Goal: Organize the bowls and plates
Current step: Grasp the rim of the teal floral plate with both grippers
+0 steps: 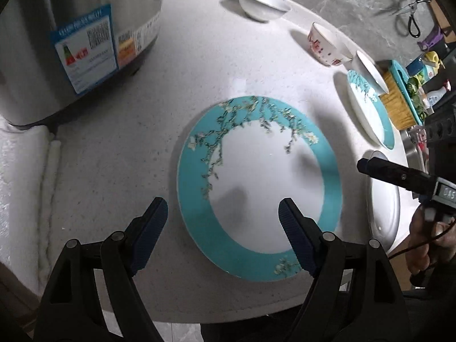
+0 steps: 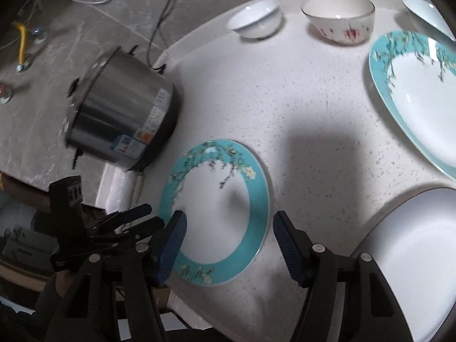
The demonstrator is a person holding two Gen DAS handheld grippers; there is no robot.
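A teal-rimmed floral plate (image 1: 265, 182) lies flat on the white speckled counter (image 1: 199, 79); it also shows in the right wrist view (image 2: 219, 213). My left gripper (image 1: 222, 219) is open and empty just above its near left rim. My right gripper (image 2: 228, 233) is open and empty above the same plate's near edge, and it shows at the right in the left wrist view (image 1: 370, 166). A second teal plate (image 2: 419, 94), a plain white plate (image 2: 413, 256), a white bowl (image 2: 256, 18), a red-patterned bowl (image 2: 339, 17) and another white bowl (image 2: 427, 11) sit on the counter.
A steel rice cooker (image 1: 71, 42) stands at the left, also seen in the right wrist view (image 2: 119, 114). Cables (image 2: 159, 8) run along the grey marble wall. Scissors (image 1: 410, 14), a teal tray (image 1: 404, 91) and bottles sit at the far right. The counter edge is close below me.
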